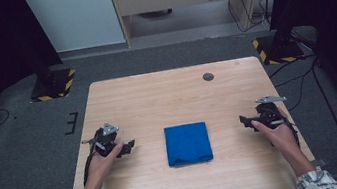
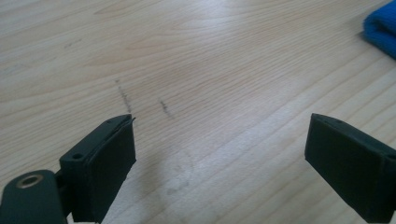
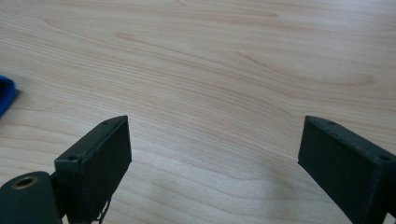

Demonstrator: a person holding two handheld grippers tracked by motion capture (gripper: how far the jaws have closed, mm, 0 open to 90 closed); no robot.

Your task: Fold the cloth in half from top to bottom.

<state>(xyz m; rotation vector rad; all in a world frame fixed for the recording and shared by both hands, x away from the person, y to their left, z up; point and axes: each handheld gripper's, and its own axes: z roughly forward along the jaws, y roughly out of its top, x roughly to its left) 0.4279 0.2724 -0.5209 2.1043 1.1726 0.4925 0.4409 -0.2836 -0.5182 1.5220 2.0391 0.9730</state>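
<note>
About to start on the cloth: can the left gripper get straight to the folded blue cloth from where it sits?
Probably yes. The left gripper is open, and bare table lies between it and the blue cloth.

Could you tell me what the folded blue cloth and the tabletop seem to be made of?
The blue cloth looks like soft, matte terry or microfibre: its edge shows a fuzzy nap and rounded folds. The table looks like light wood or a wood-grain laminate, smooth with a slight sheen; grain lines run across it, and which it is stays open.
</note>
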